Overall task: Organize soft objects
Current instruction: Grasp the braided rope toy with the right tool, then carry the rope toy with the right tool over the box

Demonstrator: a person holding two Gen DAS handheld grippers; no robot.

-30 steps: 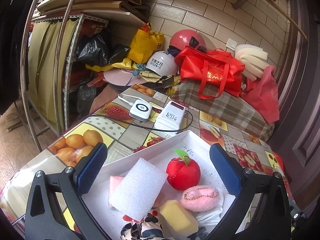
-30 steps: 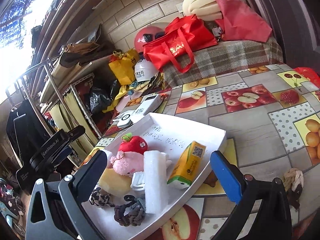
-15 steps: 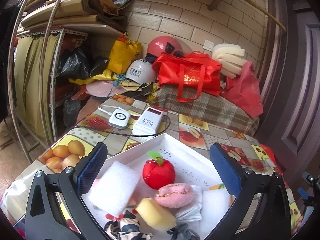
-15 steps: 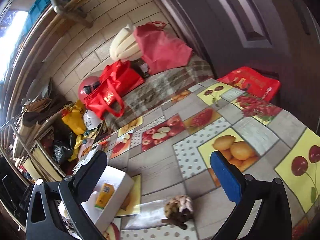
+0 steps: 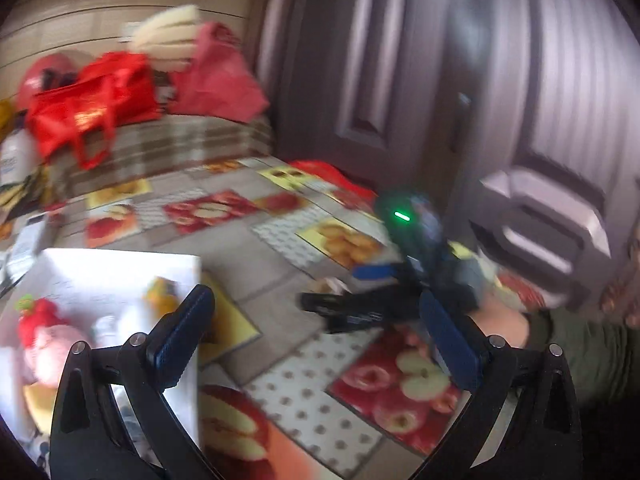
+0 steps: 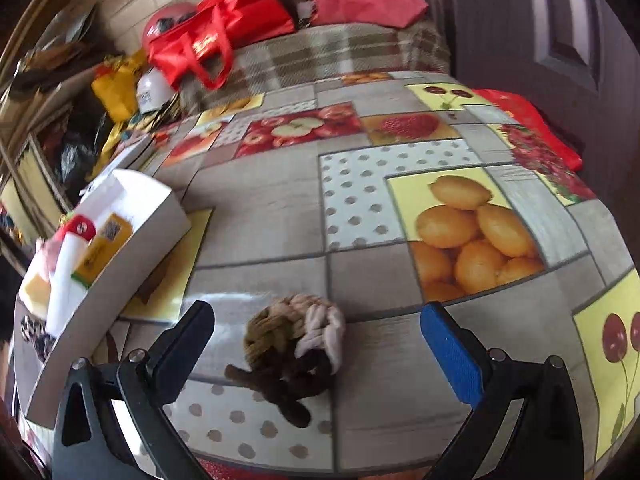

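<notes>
The right gripper (image 6: 316, 350), jaws wide and empty, is straddling the knotted rope toy (image 6: 294, 346) lying at 3 o'clock from the white box (image 6: 120, 240), risking pinching only its loose tail, while the left gripper (image 5: 320, 332) is hanging wide, empty.

A glossy, smooth fruit-print tablecloth (image 6: 280, 216) is seen — light is reflected just behind the braided rope knot (image 6: 296, 344), which is rough and matt. Left of the knot, matt white cardboard forms the box (image 6: 120, 256).
</notes>
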